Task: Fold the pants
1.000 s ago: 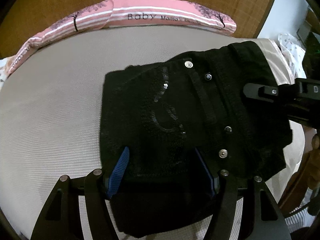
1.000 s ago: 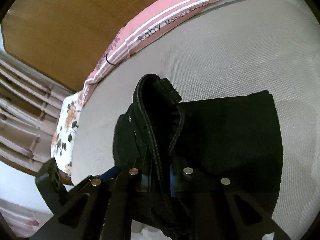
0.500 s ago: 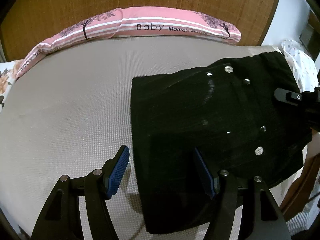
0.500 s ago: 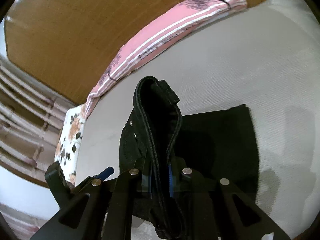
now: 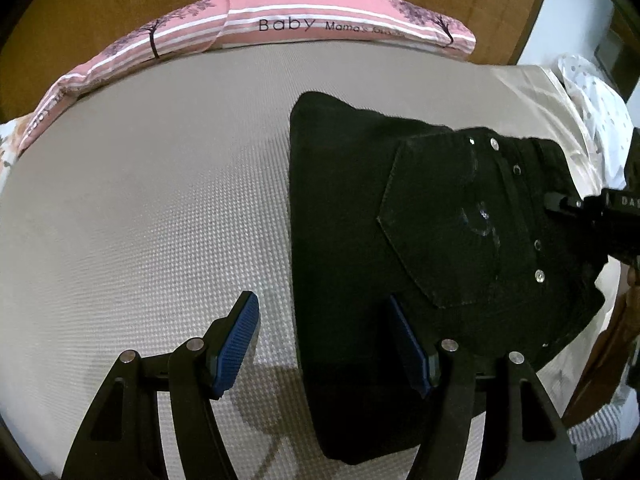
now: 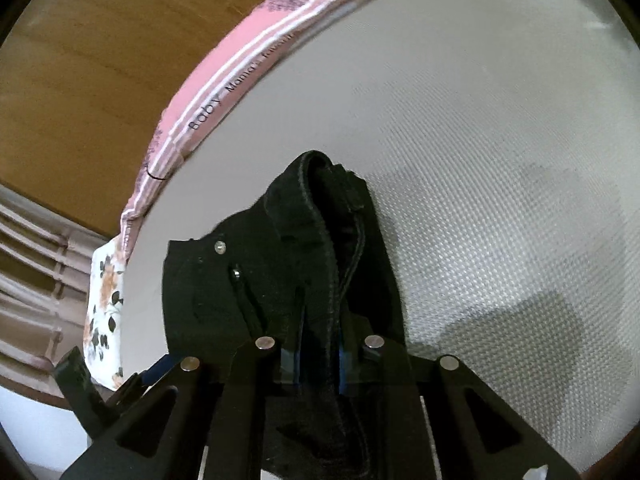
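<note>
Mid-fold, we gripped the pants (image 6: 320,280) waistband in our right gripper (image 6: 318,354), left gripper (image 5: 322,344) released; next, lay it flat.

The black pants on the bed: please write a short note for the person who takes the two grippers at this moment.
Left gripper: open, empty, low over the mat at the near left edge of the pants.
Right gripper: shut on the waistband of the black pants, lifting that end.
Pants: folded into a compact stack on the grey mat, back pocket up, near the right edge of the bed; pink pillow at the head.
Done: legs folded.
Left: probably lay the waistband down, release, smooth.
</note>
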The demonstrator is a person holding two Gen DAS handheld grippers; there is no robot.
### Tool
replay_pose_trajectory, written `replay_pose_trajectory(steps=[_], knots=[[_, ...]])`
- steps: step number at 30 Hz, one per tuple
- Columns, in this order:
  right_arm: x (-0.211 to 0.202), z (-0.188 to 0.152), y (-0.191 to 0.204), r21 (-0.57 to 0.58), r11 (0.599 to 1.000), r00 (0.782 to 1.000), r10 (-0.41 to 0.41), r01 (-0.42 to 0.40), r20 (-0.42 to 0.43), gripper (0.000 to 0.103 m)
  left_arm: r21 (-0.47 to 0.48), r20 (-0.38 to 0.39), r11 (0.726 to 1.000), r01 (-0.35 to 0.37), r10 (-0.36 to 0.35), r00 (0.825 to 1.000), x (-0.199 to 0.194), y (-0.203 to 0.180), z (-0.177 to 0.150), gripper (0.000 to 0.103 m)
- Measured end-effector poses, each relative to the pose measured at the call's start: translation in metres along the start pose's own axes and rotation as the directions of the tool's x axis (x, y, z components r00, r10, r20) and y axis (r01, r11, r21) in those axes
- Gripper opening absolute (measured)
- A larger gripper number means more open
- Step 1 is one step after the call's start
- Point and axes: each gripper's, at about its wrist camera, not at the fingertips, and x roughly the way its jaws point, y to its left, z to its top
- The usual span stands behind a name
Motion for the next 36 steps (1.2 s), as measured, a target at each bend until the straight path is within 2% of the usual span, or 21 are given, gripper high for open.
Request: replay_pose_trajectory(steps=[1, 2, 13, 15, 16, 17, 20, 26, 30, 33, 36], knots=[[-0.001, 0.0, -0.002, 0.007, 1.0, 1.0, -0.001, 0.001, 0.0, 0.024, 0.0, 0.0, 1.0, 0.001, -0.001, 1.0, 0.001, 0.0, -0.001, 0.067], [-0.002, -0.001, -0.003, 0.016, 1.0, 1.0, -0.005, 0.005, 0.0, 0.026, -0.001, -0.001, 1.0, 0.003, -0.003, 1.0, 0.002, 0.0, -0.002, 0.067], [-0.046, -0.034, -0.011, 0.045, 0.998, 0.999, 0.032, -0.032, 0.011, 0.026, -0.009, -0.004, 0.999, 0.04, -0.04, 0.999, 0.004, 0.008, -0.006, 0.068], [-0.049, -0.042, -0.01, 0.04, 0.998, 0.999, 0.038, -0.038, 0.012, 0.024, -0.005, -0.005, 0.999, 0.035, -0.035, 0.999, 0.005, 0.008, -0.006, 0.068], [-0.05, -0.044, -0.008, 0.027, 0.999, 0.999, 0.033, -0.033, 0.016, 0.017, -0.002, -0.006, 0.999, 0.033, -0.033, 0.999, 0.005, 0.007, -0.006, 0.068], [-0.051, -0.046, -0.005, 0.016, 1.0, 1.0, 0.015, -0.016, 0.026, 0.014, 0.0, -0.006, 0.999, 0.033, -0.033, 0.999, 0.005, 0.007, -0.005, 0.068], [-0.06, -0.048, 0.003, 0.008, 1.0, 0.998, 0.016, -0.016, 0.057, 0.011, 0.017, -0.014, 0.999, 0.031, -0.031, 0.999, 0.002, 0.005, -0.005, 0.068], [-0.081, -0.058, 0.016, -0.03, 1.0, 0.995, 0.004, -0.001, 0.1, 0.01, 0.057, -0.02, 0.998, 0.042, -0.041, 0.999, -0.004, 0.002, -0.012, 0.068], [-0.064, -0.064, 0.004, -0.011, 0.997, 0.995, -0.081, 0.082, 0.062, 0.009, 0.076, -0.022, 0.997, 0.03, -0.029, 0.999, -0.004, 0.001, -0.017, 0.068], [-0.056, -0.068, -0.009, 0.03, 0.996, 0.996, -0.084, 0.082, 0.042, 0.009, 0.085, -0.02, 0.996, 0.016, -0.014, 1.0, -0.005, -0.002, -0.019, 0.068], [-0.056, -0.068, -0.009, 0.015, 0.996, 0.995, -0.094, 0.093, 0.035, 0.009, 0.088, -0.02, 0.996, 0.008, -0.006, 1.0, -0.004, -0.004, -0.018, 0.068]])
